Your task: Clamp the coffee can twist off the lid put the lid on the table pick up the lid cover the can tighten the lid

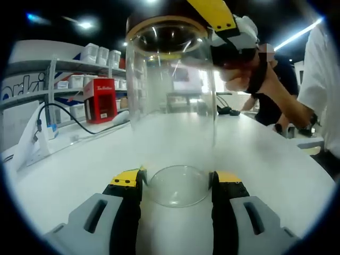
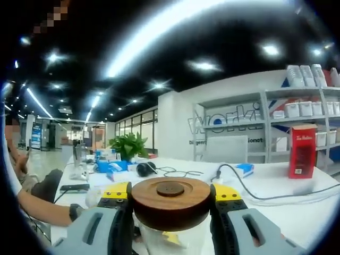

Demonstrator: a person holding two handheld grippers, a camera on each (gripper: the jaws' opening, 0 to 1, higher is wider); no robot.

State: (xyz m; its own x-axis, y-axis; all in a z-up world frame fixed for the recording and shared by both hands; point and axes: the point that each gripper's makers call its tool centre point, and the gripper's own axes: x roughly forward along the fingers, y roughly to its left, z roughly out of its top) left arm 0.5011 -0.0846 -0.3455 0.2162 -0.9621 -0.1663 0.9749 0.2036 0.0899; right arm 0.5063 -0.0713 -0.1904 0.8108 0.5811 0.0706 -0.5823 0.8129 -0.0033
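Left gripper view looks along the left gripper, whose two yellow-tipped jaws are closed narrow against the base of the clear coffee can, one jaw on each side, so the can stands upright between them on the white table. That low clamp looks meant to stop the can from turning while the top is worked. At the can's mouth, high in that view, the right gripper comes in from the right with a person's hand behind it.

Right gripper view shows the right gripper with its jaws pressed on either side of the round wooden lid, holding it by the rim. The lid sits level on top of the can, whose glass wall shows just under it, between the jaws. By my judgement the lid is on the can and a twist is in hand; which way it turns I cannot tell.

Further out on the table lie a black cable and a red box, both well apart from the can, with shelving behind
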